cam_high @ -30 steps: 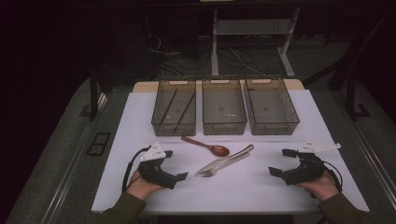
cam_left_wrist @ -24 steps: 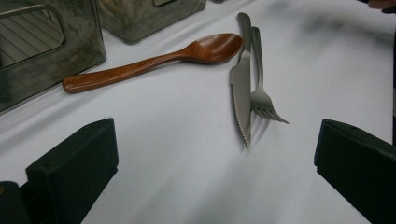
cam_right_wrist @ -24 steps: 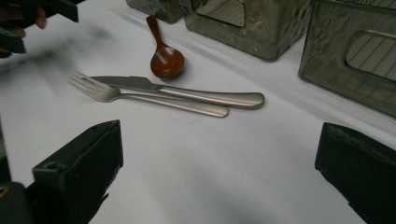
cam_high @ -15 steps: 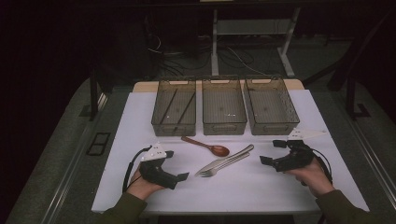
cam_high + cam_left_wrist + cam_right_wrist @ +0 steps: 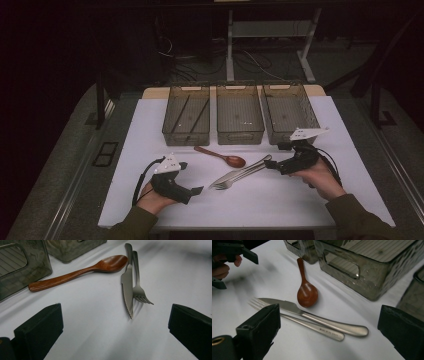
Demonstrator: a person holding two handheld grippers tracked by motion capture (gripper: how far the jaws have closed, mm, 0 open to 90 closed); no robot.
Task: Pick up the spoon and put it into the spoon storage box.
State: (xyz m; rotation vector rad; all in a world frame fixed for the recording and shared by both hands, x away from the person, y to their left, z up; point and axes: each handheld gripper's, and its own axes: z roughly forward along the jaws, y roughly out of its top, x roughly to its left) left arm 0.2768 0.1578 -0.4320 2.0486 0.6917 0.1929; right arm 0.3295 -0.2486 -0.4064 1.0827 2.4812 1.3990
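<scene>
A wooden spoon [image 5: 220, 156] lies on the white table [image 5: 145, 130] in front of three smoky plastic bins. A steel knife [image 5: 245, 169] and fork [image 5: 231, 182] lie side by side just right of it. My right gripper [image 5: 275, 156] is open, right at the ends of their handles. In the right gripper view its jaws straddle the knife [image 5: 312, 315] and fork [image 5: 317, 328], with the spoon [image 5: 306, 291] beyond. My left gripper [image 5: 191, 178] is open and holds nothing, left of the fork tines. Ahead of it lie the spoon [image 5: 82, 271], knife [image 5: 128, 282] and fork [image 5: 139, 288].
The left bin [image 5: 186, 119] holds two thin dark sticks. The middle bin [image 5: 239, 117] and right bin [image 5: 289, 112] look bare inside. Bare white surface lies along the near edge between my hands. The table edges drop to a dark floor.
My right gripper has moved left and forward from the right side of the table to the knife and fork handles. The left gripper has stayed put.
</scene>
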